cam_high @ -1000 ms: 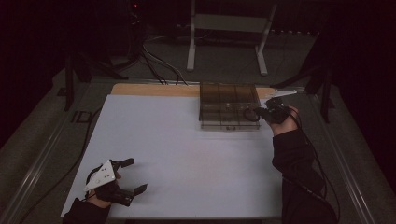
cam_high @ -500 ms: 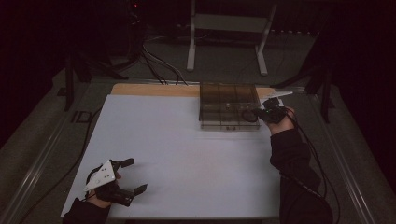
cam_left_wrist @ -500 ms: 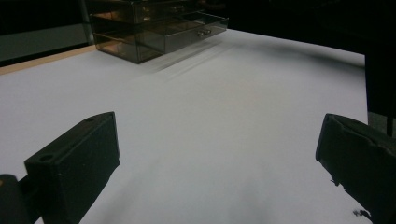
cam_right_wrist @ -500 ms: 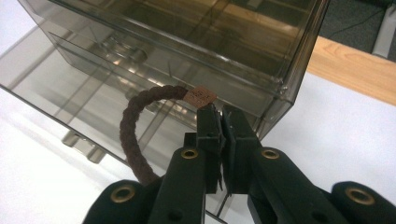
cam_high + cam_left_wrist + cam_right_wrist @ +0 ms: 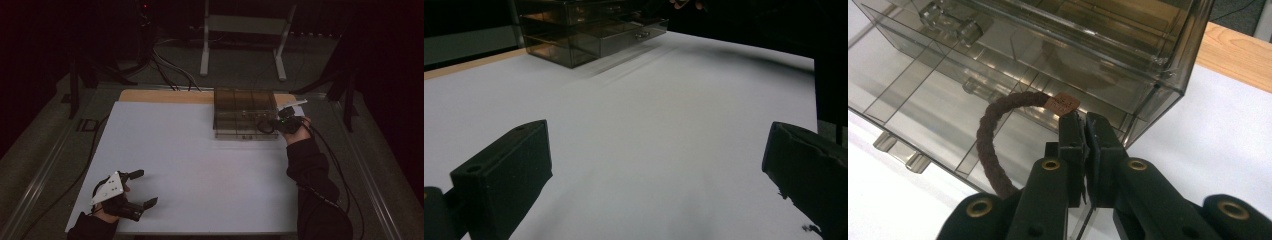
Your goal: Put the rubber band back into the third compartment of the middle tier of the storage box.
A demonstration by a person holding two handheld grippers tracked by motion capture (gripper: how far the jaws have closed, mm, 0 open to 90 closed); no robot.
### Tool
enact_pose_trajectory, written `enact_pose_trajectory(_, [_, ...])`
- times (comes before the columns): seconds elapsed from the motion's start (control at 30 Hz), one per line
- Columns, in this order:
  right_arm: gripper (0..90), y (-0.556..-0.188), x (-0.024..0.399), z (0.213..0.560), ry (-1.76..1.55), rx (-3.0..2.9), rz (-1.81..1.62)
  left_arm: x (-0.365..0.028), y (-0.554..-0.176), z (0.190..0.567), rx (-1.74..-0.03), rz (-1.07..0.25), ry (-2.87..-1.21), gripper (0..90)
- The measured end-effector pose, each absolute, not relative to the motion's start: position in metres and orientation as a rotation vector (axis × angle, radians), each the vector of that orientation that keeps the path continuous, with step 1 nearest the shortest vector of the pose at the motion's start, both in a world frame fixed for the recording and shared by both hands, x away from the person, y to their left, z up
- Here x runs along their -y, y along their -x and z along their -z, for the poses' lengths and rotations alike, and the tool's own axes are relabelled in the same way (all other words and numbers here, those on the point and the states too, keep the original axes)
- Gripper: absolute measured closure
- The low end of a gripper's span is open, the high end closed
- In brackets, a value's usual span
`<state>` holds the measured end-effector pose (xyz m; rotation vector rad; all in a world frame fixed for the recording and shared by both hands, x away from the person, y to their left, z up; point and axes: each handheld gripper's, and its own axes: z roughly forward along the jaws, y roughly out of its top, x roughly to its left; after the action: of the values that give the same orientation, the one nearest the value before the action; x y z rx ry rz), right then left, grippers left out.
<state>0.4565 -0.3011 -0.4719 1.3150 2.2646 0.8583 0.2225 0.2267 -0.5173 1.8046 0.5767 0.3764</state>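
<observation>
Right tongs pinching dark braided hair tie over open drawer of smoky acrylic organizer.

Nearest, well short of organizer at front left of bench: left tongs spread wide, nothing between, resting low over white surface. Farther, at organizer's front right corner: right tongs pressed together on hair tie just below its small copper-coloured tag; loop arcing left and down from pinch point, hanging above drawer's divided compartments; cannot tell whether touching drawer floor. Drawer pulled out toward front of organizer, two clear knobs along its front edge. Beyond organizer: bare wooden strip of bench, then metal stand legs on floor.
</observation>
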Motion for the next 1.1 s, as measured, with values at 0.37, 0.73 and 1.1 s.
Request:
enact_pose_trajectory(0.37, [86.7, -0.46, 0.296, 0.476, -1.308, -2.304, -0.776, -0.227, -0.223, 0.517, -0.576, -0.376, -1.805, 0.3])
enact_pose_trajectory(0.73, [86.5, -0.462, 0.289, 0.475, -1.298, -2.34, -0.678, -0.227, -0.223, 0.517, -0.577, -0.375, -1.805, 0.4])
enact_pose_trajectory(1.1, [86.2, -0.464, 0.284, 0.476, -1.287, -2.362, -0.593, -0.226, -0.223, 0.518, -0.576, -0.373, -1.804, 0.3])
